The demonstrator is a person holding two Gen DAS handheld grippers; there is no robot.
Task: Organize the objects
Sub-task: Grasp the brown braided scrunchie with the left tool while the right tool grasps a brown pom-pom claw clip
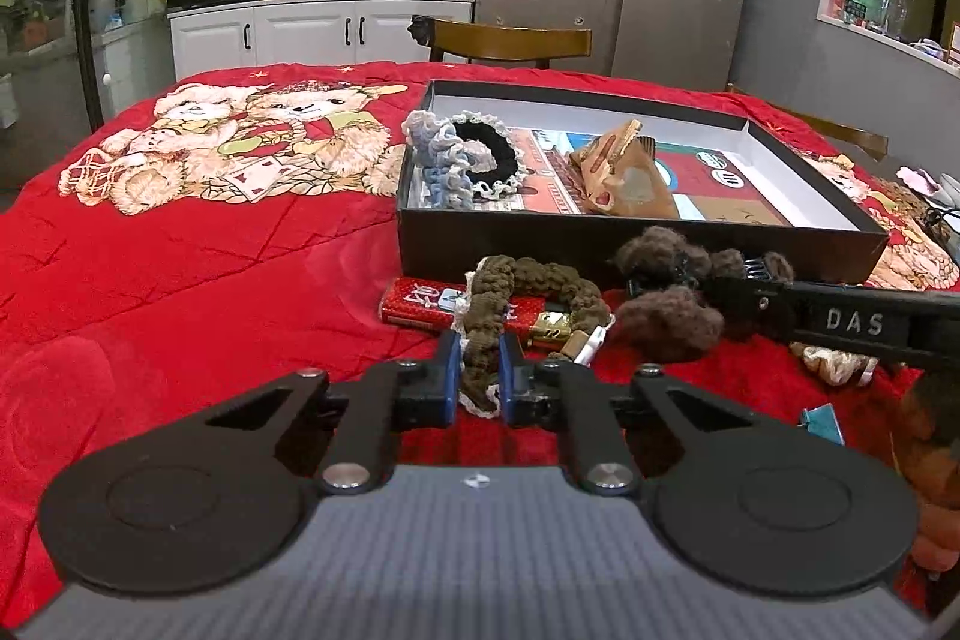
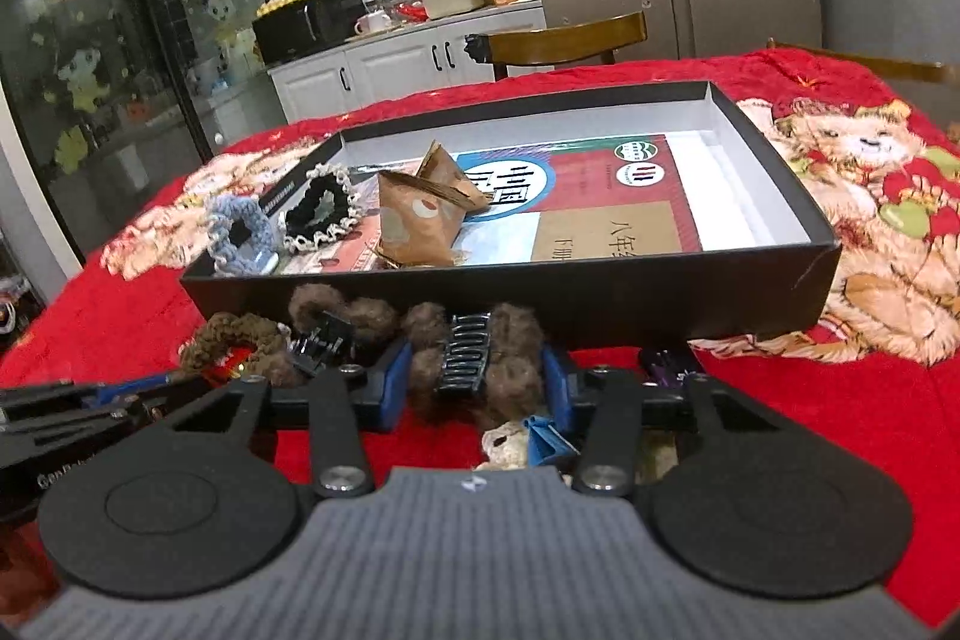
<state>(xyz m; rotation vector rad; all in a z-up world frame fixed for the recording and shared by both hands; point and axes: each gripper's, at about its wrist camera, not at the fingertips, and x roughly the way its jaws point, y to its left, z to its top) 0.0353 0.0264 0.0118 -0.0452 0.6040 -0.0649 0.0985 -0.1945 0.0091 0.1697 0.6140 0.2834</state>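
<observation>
Between the blue pads of the left tool, in the left wrist view, sits the near loop of an olive-brown crocheted scrunchie; the tool is clamped on it. The rest of the scrunchie drapes over a red packet on the red bear-print cloth covering the table, just in front of the black box. The risk is that the loop drags the packet or the small white item beside it along when lifted, or that the soft yarn slips, since only a narrow strand is pinched. The right tool reaches in from the right edge, close enough that the two could knock together.

Over in the right wrist view, the right tool straddles a fuzzy brown hair claw; its pads stand beside the fluff, and whether they press it cannot be told. The claw lies against the box's front wall. A shallow grip on fur alone could let the clip twist or fall short of the box, and a low lift could catch the wall. Inside, a blue scrunchie, a black scrunchie and a brown paper packet crowd the left end.
</observation>
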